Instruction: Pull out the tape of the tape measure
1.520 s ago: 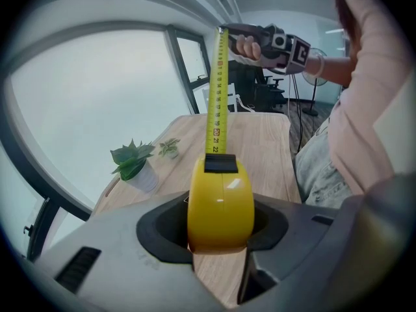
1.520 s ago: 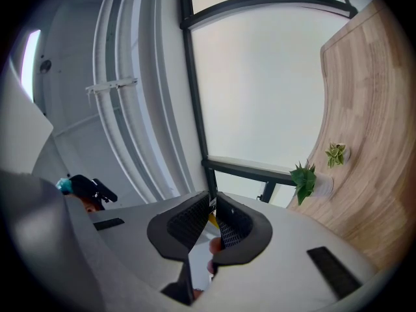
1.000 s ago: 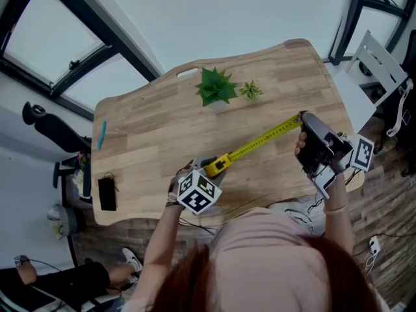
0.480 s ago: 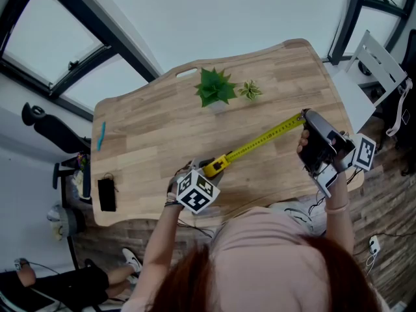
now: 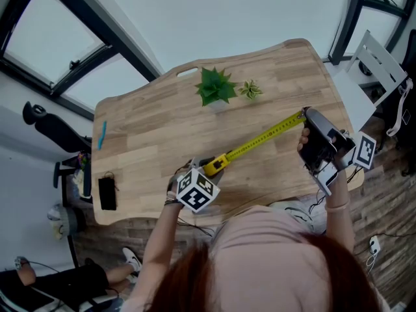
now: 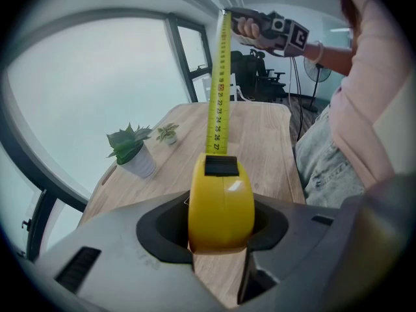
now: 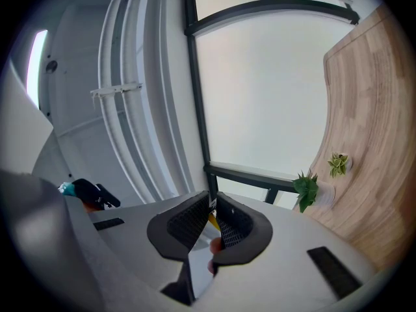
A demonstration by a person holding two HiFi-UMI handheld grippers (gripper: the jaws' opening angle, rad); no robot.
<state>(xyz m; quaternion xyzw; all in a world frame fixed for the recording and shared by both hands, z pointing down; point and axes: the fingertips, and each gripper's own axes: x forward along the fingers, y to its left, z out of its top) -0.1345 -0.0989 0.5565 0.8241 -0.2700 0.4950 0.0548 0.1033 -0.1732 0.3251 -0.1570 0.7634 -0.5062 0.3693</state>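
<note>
large potted plant (image 5: 214, 86) beside small plant (image 5: 250, 90) on wooden table (image 5: 156, 132), blue pen (image 5: 102, 135) well apart

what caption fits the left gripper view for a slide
Left gripper clamps the yellow tape measure case while the right gripper holds the tape pulled out.

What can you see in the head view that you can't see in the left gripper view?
Only the head view shows the blue pen and a small black thing by the left end of the wooden table. Only the left gripper view shows the numbers printed on the tape, the left gripper squeezing the sides of the yellow case, and office chairs behind. Both show the table, the case, the tape, the big plant, the small plant, and the right gripper pinching the tape's end.
</note>
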